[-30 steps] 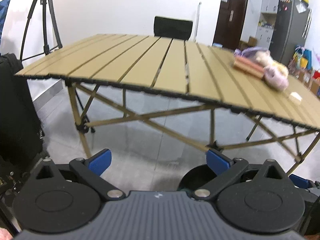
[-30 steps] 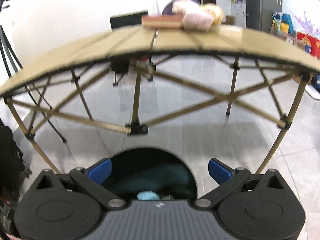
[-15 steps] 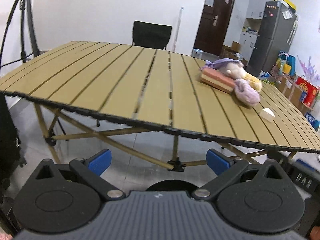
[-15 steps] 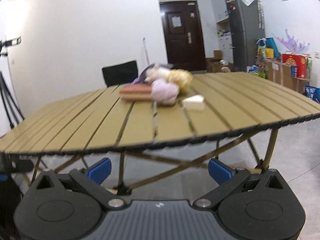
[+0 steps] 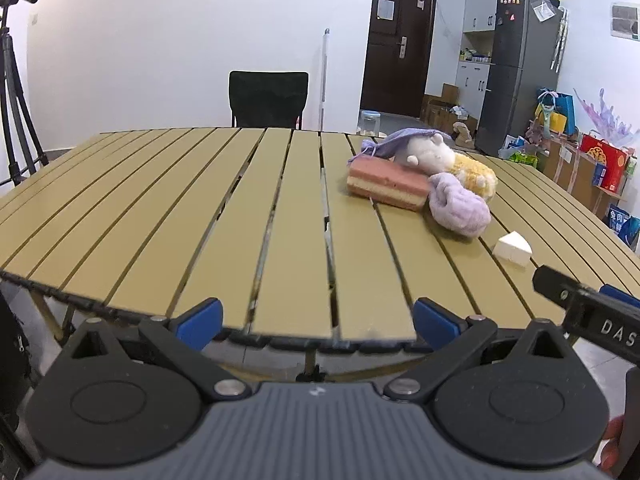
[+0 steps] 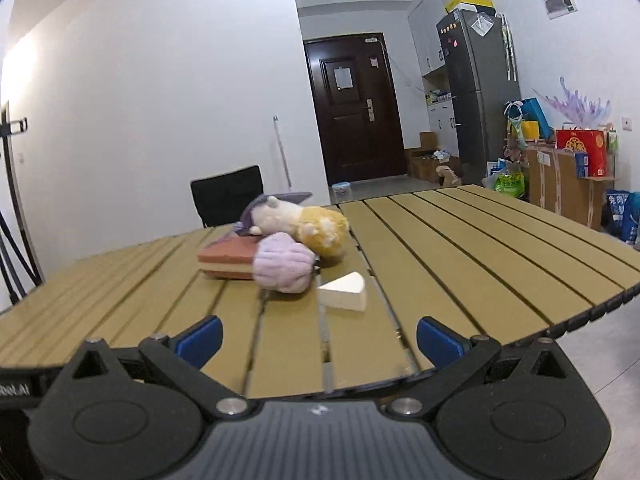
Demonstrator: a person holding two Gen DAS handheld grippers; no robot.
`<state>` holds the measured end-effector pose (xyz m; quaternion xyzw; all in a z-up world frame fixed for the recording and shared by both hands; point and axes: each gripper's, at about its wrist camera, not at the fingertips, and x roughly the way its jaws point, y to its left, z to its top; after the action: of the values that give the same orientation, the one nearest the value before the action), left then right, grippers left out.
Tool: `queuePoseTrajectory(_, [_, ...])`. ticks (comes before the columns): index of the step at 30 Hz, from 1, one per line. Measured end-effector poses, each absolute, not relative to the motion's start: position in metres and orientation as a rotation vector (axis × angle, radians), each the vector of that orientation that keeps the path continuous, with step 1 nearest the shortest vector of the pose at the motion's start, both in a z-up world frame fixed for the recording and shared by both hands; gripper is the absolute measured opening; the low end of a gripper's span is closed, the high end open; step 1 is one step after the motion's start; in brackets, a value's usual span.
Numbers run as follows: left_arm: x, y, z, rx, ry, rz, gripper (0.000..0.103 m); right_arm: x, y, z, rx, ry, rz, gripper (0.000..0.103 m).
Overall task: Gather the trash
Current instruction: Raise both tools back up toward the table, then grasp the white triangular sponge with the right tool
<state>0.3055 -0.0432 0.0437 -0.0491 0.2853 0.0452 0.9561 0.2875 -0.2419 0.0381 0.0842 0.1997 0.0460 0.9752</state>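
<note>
A white wedge-shaped sponge (image 6: 343,291) lies on the tan slatted table (image 6: 480,248), a short way ahead of my right gripper (image 6: 318,340). It also shows in the left wrist view (image 5: 513,248), far right of my left gripper (image 5: 316,324). Behind it lie a pink-and-cream layered sponge (image 5: 387,185) (image 6: 226,261), a crumpled lilac cloth (image 5: 460,205) (image 6: 284,263) and a plush toy (image 5: 436,160) (image 6: 298,218). Both grippers are open and empty, at the table's near edge. The right gripper's body (image 5: 592,320) shows at the right edge of the left wrist view.
A black chair (image 5: 268,99) stands behind the table. A tripod (image 5: 14,80) stands at the left. A dark door (image 6: 354,108), a grey fridge (image 6: 478,92) and boxes and bags (image 6: 576,176) fill the right side of the room.
Both grippers have risen from below the table's height to just above its near edge. The bin seen below one second ago is out of view.
</note>
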Motion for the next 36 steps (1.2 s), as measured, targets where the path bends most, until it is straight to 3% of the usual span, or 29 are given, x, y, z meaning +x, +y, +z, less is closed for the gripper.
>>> queuePoseTrajectory(36, [0.401, -0.021, 0.033, -0.159, 0.669, 0.155, 0.103, 0.377, -0.262, 0.026, 0.144, 0.440, 0.048, 0.102])
